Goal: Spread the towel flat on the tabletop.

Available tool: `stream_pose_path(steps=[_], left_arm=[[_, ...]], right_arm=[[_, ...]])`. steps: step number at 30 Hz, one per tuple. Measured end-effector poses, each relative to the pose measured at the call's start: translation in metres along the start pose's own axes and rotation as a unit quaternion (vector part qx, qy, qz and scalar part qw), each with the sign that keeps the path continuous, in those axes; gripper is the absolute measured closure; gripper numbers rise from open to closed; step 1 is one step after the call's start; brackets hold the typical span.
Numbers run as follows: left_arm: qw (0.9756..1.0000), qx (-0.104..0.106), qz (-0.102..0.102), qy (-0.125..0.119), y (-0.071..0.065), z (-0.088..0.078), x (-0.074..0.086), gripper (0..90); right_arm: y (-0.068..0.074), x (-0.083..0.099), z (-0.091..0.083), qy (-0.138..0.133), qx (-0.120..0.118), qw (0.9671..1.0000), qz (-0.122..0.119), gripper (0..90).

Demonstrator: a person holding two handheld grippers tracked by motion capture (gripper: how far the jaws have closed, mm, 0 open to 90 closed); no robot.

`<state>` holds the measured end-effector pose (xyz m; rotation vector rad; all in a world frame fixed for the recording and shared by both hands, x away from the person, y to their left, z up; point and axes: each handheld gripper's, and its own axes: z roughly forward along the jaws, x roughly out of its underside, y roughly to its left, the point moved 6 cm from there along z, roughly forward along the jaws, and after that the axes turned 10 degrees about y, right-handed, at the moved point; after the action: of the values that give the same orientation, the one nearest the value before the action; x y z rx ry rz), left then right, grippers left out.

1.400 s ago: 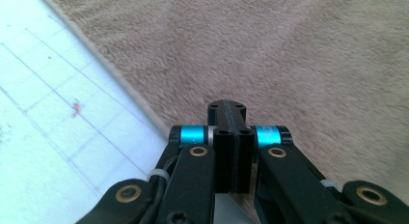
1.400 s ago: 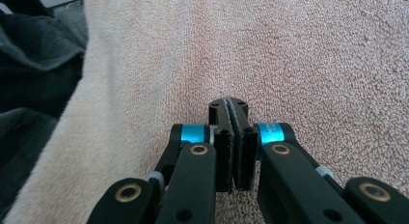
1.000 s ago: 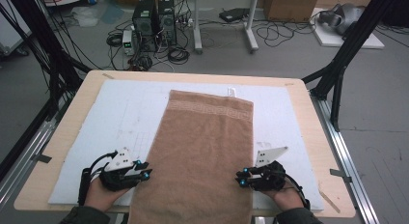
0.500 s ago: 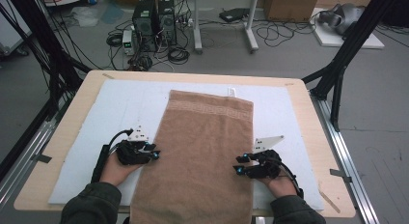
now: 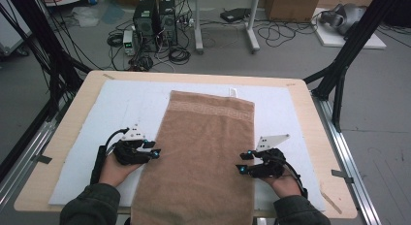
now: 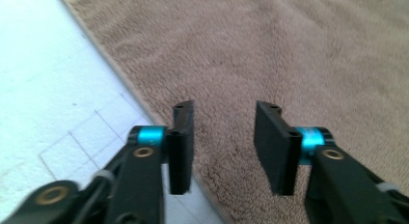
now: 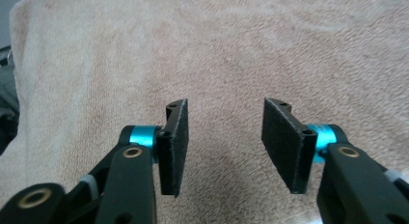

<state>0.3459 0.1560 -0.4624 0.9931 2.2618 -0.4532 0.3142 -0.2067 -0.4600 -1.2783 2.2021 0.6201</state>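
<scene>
Lying flat along the middle of the white mat (image 5: 87,137), the brown towel (image 5: 203,152) hangs over the table's (image 5: 310,108) near edge. The left gripper (image 5: 154,149) sits at its left edge, jaws just opening, spread and gripping nothing. The right gripper (image 5: 242,163) sits at its right edge, its 2 jaws likewise opening, with towel beneath them.

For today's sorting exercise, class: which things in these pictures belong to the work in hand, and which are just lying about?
Part of the job:
- brown towel, spread flat
- left gripper, open at the towel's left edge
- right gripper, open at its right edge
- white mat on the table

Just lying about:
- computer towers on the floor
- cables
- cardboard box
</scene>
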Motion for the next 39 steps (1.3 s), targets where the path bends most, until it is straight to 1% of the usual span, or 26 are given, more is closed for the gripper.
stream_pose_path(steps=[1, 2, 5, 9, 11, 14, 15, 18, 20, 22, 24, 25, 27, 28, 30, 35, 36, 39], left_arm=[[1.0000, 0.001, -0.003, 0.001, 0.001, -0.001, -0.001, 52.8], [1.0000, 0.001, -0.007, -0.004, 0.001, -0.002, -0.003, 50.7], [0.9998, 0.000, -0.009, -0.016, 0.000, -0.006, -0.008, 46.9], [0.9997, 0.003, -0.013, -0.020, 0.000, -0.008, -0.013, 44.5], [0.9998, 0.003, -0.010, -0.018, 0.001, -0.008, -0.014, 43.4], [0.9997, 0.004, -0.012, -0.019, 0.001, -0.009, -0.016, 43.1], [0.9998, 0.004, -0.010, -0.015, 0.001, -0.010, -0.017, 42.8], [0.9997, 0.005, -0.010, -0.021, 0.001, -0.013, -0.023, 42.3], [0.9998, 0.002, -0.005, -0.021, 0.001, -0.016, -0.027, 41.9], [0.9996, 0.002, -0.007, -0.026, 0.002, -0.018, -0.031, 41.9], [0.9997, -0.002, -0.005, -0.024, 0.003, -0.020, -0.033, 41.3], [0.9996, -0.002, -0.009, -0.026, 0.004, -0.020, -0.033, 41.5], [0.9998, 0.001, -0.010, -0.020, 0.004, -0.020, -0.032, 41.3], [0.9998, 0.000, -0.005, -0.020, 0.004, -0.021, -0.032, 41.4], [0.9996, -0.001, -0.005, -0.028, 0.004, -0.022, -0.033, 41.6], [0.9994, 0.001, -0.013, -0.033, 0.009, -0.019, -0.036, 41.6], [0.9992, 0.002, -0.017, -0.035, 0.010, -0.018, -0.038, 41.6], [0.9992, 0.005, -0.015, -0.035, 0.010, -0.016, -0.043, 41.9]], right_arm=[[-0.001, -0.001, -0.001, -0.002, 0.001, 1.0000, 0.001, 50.2], [-0.001, -0.002, -0.002, -0.003, 0.002, 1.0000, 0.002, 49.4], [-0.003, -0.004, -0.007, -0.010, 0.006, 0.9999, 0.007, 47.1], [-0.005, -0.007, -0.012, -0.014, 0.011, 0.9998, 0.008, 44.6], [-0.007, -0.008, -0.014, -0.018, 0.014, 0.9997, 0.008, 42.6], [-0.008, -0.009, -0.016, -0.019, 0.013, 0.9997, 0.011, 42.2], [-0.008, -0.010, -0.015, -0.020, 0.014, 0.9997, 0.009, 41.8], [-0.009, -0.011, -0.016, -0.021, 0.016, 0.9996, 0.008, 41.2], [-0.010, -0.013, -0.017, -0.021, 0.017, 0.9996, 0.009, 40.8], [-0.012, -0.014, -0.018, -0.026, 0.019, 0.9995, 0.008, 40.7], [-0.013, -0.016, -0.019, -0.027, 0.021, 0.9994, 0.007, 40.0], [-0.013, -0.017, -0.019, -0.025, 0.019, 0.9995, 0.009, 39.4], [-0.015, -0.018, -0.019, -0.024, 0.020, 0.9995, 0.007, 39.1], [-0.016, -0.019, -0.018, -0.023, 0.019, 0.9995, 0.008, 39.1], [-0.020, -0.022, -0.017, -0.021, 0.020, 0.9995, 0.009, 38.5], [-0.027, -0.026, -0.014, -0.023, 0.021, 0.9994, 0.013, 38.1], [-0.028, -0.026, -0.014, -0.020, 0.021, 0.9995, 0.013, 38.1], [-0.032, -0.026, -0.015, -0.018, 0.025, 0.9994, 0.015, 37.7]])
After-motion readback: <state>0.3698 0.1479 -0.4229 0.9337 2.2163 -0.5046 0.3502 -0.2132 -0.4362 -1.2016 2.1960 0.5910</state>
